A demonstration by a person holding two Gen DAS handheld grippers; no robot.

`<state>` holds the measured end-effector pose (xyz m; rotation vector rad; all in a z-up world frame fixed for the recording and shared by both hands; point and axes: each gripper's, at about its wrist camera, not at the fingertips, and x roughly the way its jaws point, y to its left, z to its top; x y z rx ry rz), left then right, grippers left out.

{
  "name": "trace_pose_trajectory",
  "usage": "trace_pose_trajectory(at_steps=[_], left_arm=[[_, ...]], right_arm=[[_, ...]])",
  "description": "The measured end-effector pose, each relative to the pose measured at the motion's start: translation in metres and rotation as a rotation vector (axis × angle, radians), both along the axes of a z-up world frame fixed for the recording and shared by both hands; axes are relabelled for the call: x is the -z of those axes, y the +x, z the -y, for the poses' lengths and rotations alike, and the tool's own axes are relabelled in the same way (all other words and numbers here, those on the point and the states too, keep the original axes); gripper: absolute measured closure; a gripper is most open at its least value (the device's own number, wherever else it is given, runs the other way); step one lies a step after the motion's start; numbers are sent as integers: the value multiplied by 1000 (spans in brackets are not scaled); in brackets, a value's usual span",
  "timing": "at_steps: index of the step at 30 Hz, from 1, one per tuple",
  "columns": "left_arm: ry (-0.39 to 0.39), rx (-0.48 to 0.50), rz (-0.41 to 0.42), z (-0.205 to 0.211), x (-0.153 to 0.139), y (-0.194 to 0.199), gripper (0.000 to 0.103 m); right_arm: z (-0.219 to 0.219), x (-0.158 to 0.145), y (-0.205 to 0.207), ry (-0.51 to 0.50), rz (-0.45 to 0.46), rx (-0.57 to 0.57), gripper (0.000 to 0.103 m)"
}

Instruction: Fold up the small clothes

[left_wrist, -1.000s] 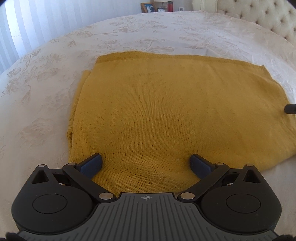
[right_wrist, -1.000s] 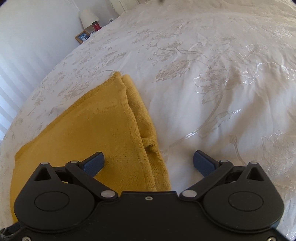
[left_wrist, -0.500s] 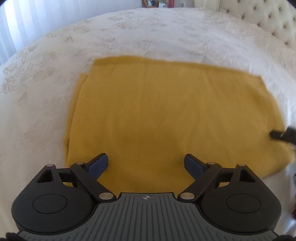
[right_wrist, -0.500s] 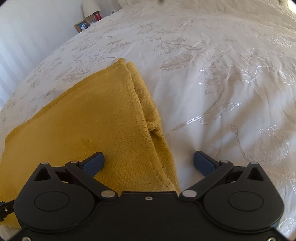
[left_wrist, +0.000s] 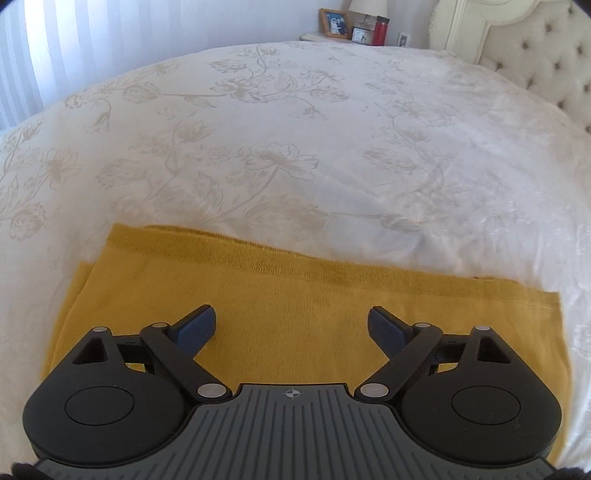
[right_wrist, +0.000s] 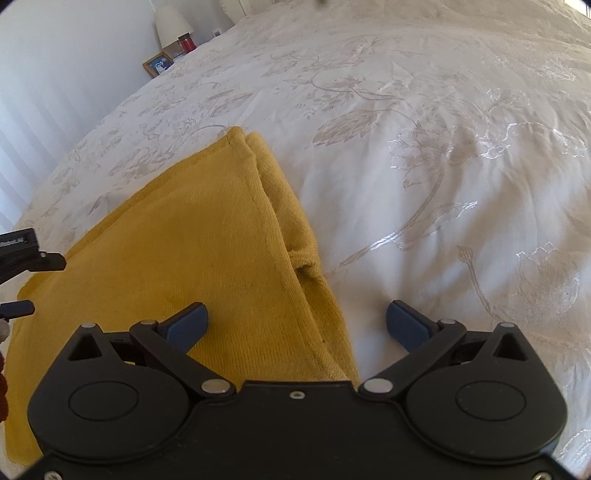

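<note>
A mustard-yellow knit garment [left_wrist: 295, 306] lies folded flat on the white bedspread. My left gripper [left_wrist: 291, 326] is open and empty, hovering over the garment's middle, its far edge just ahead. In the right wrist view the garment [right_wrist: 177, 251] shows a layered folded edge running along its right side. My right gripper [right_wrist: 295, 323] is open and empty, straddling that edge, with one finger over the cloth and the other over the bedspread. Part of the left gripper [right_wrist: 26, 258] shows at the left edge of the right wrist view.
The white floral bedspread [left_wrist: 295, 129] stretches far beyond the garment. A tufted headboard [left_wrist: 546, 44] is at the far right. A nightstand holds a photo frame [left_wrist: 334, 23], a red cup [left_wrist: 380, 26] and a lamp [right_wrist: 171, 26].
My left gripper has moved forward over the garment and tilted up, so the far edge is now close. My right gripper stayed at the right folded edge, shifting slightly.
</note>
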<state>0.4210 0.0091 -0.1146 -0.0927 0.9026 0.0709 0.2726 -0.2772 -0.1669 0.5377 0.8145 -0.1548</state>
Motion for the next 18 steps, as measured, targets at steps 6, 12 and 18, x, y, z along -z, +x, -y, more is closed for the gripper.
trace_pose_trajectory(at_steps=[6,12,18], left_arm=[[175,37,-26,22,27,9,9],[118,46,-11,17,9,-13,13],[81,88,-33,16,12,-72,13]], right_arm=[[8,1,-1,54,14,13,0],[13,2,-2,87,24,17,0],[21,3,-4,142,41,27,0]])
